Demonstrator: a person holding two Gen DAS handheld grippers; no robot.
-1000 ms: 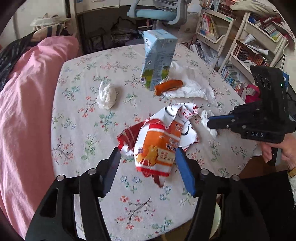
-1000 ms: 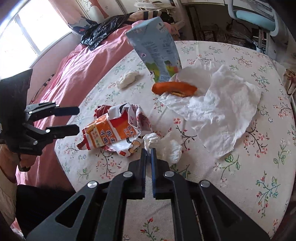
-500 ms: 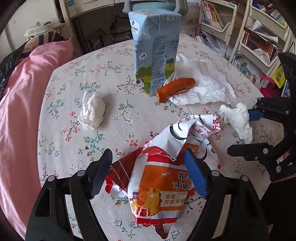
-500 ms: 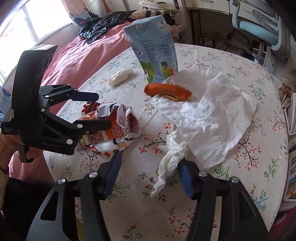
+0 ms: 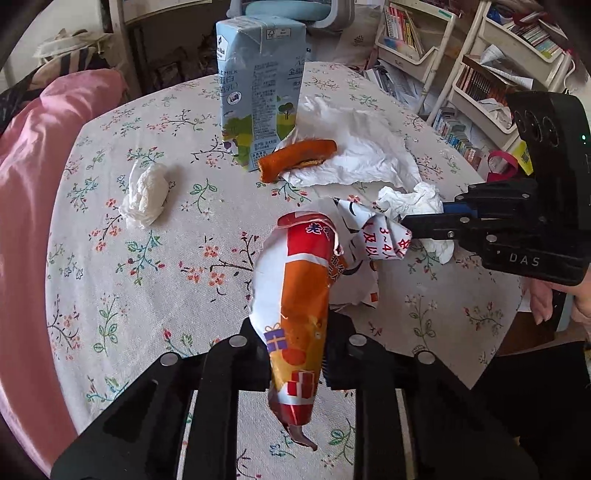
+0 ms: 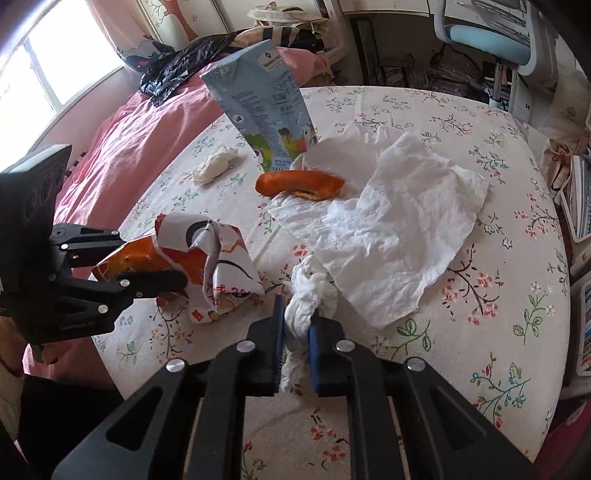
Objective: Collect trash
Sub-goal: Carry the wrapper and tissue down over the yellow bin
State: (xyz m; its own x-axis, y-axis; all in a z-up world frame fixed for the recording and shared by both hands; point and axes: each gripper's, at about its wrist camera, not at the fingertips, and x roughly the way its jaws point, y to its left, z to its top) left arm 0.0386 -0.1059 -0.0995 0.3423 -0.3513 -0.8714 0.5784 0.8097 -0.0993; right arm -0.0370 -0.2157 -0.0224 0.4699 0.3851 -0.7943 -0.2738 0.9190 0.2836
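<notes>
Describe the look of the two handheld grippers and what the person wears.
Both the left gripper and right gripper are matte black linkage frames with silver rivets and blue finger pads. The right gripper's body reads "DAS" in white. Dark clothing shows at the frame edges.

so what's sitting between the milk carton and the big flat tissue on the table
An orange peel lies between the milk carton and the flat tissue, its far end resting on the tissue's edge. The right wrist view shows it best; the left wrist view agrees.

Daylit window (image 6: 55, 70) beside a pink bed (image 6: 140, 136), bookshelves (image 5: 476, 62) and blue chair (image 6: 491, 33) behind the floral table (image 5: 110, 229)
</notes>
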